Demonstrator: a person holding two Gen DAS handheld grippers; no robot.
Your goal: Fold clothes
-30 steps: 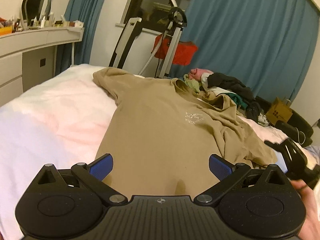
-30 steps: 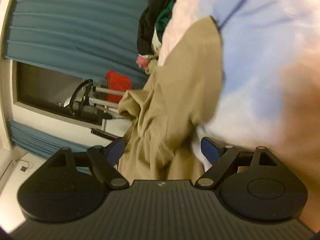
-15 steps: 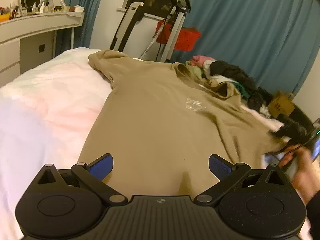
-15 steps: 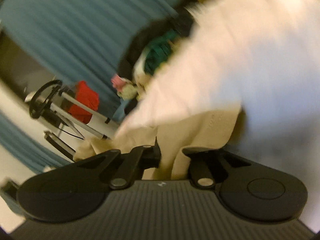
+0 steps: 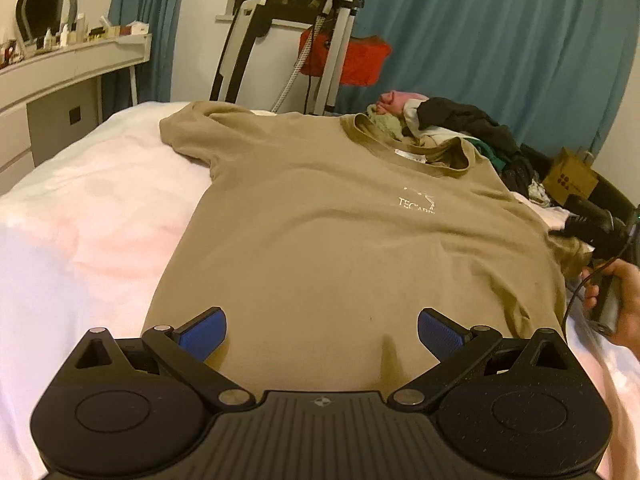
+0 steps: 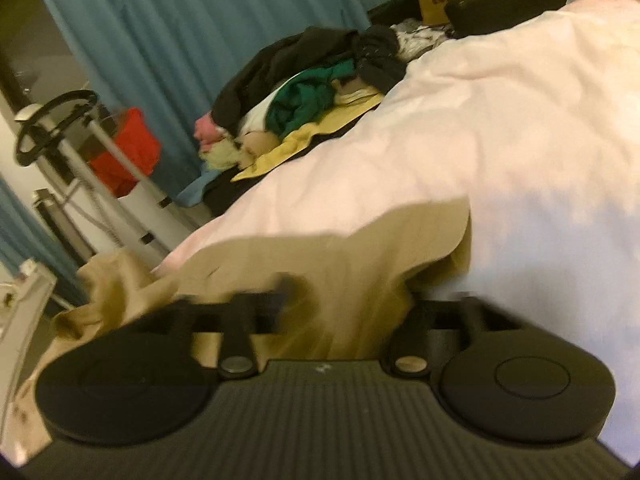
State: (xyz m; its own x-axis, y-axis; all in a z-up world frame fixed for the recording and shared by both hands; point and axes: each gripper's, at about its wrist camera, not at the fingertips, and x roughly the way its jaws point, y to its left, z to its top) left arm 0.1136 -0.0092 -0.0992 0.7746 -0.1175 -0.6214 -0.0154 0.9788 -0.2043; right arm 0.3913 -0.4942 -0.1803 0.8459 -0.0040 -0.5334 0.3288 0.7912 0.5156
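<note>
While the tan T-shirt (image 5: pixel 340 240) lies spread face up on the bed (image 5: pixel 92 216), no fold has been made in it as far as I can see: the body is flat, the far sleeve (image 5: pixel 188 128) is laid out to the side, and the sleeve on the right side (image 6: pixel 332 264) is bunched where the right claw (image 6: pixel 352 304) meets it. So the folding itself looks to be all ahead, with smoothing and straightening only nearly finished.

Its long axis runs from the hem, just under the left claw (image 5: pixel 322 330), away to the collar (image 5: pixel 412 148), which points toward the blue curtains (image 5: pixel 500 48) and the heap of other clothes (image 5: pixel 460 124) at the bed's far end.

That left claw hovers over the hem with its blue pads (image 5: pixel 202 332) wide apart, holding nothing. For the right claw, blur hides the fingers; it seems pinched on the sleeve cloth, but I cannot tell for sure.
</note>
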